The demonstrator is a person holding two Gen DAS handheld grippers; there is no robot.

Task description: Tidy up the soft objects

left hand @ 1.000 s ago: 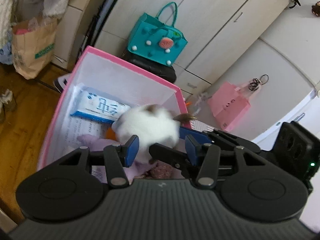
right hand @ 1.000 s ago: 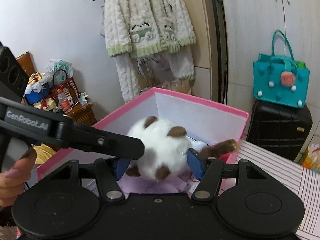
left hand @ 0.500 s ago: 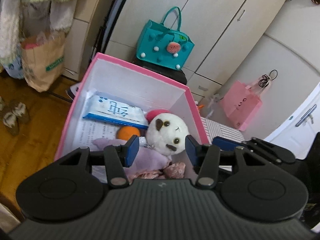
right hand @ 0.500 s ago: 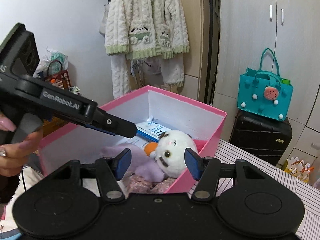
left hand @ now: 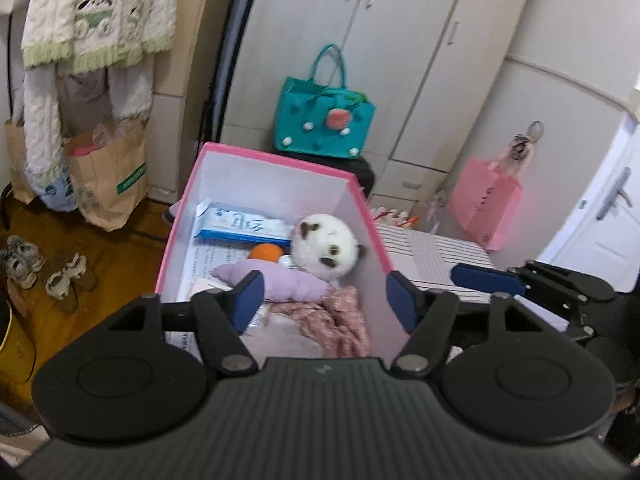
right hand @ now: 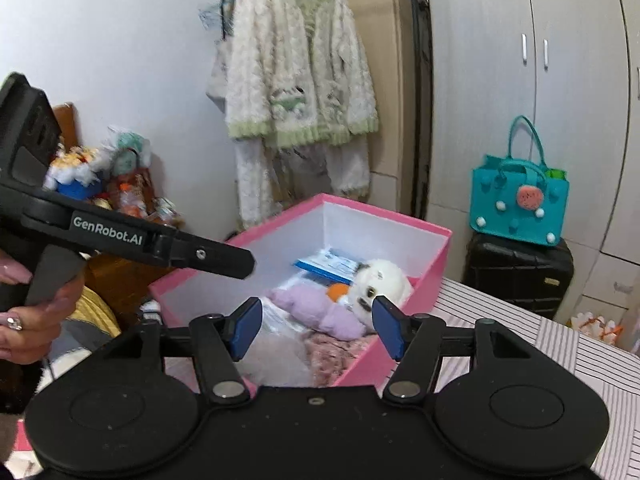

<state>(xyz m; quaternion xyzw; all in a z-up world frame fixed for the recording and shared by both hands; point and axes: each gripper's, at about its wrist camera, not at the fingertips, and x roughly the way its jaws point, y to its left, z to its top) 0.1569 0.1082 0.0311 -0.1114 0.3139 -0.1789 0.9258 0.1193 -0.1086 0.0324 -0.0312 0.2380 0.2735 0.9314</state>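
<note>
A pink box (left hand: pixel 276 159) with white inner walls holds a white plush toy with brown ears (left hand: pixel 326 246), a lilac plush (left hand: pixel 280 282), an orange ball (left hand: pixel 265 252), pink patterned cloth (left hand: pixel 332 320) and a blue-white packet (left hand: pixel 244 224). My left gripper (left hand: pixel 325 301) is open and empty, above the box's near end. My right gripper (right hand: pixel 316 330) is open and empty, above the near side of the box (right hand: pixel 436 256); the white plush (right hand: pixel 380 284) and lilac plush (right hand: pixel 320 308) lie beyond its fingers. The right gripper also shows at the right of the left wrist view (left hand: pixel 488 278).
A teal bag (left hand: pixel 324 120) sits on a black suitcase (right hand: pixel 520 276) behind the box. A striped surface (left hand: pixel 432 252) lies right of the box. A pink bag (left hand: pixel 484 208), paper bags (left hand: pixel 108 176), shoes (left hand: pixel 68 276) and a hanging cardigan (right hand: pixel 296 76) surround it.
The white plush was held over the box a second ago; it now lies inside the box. Both grippers have opened and pulled back and up from the box.
</note>
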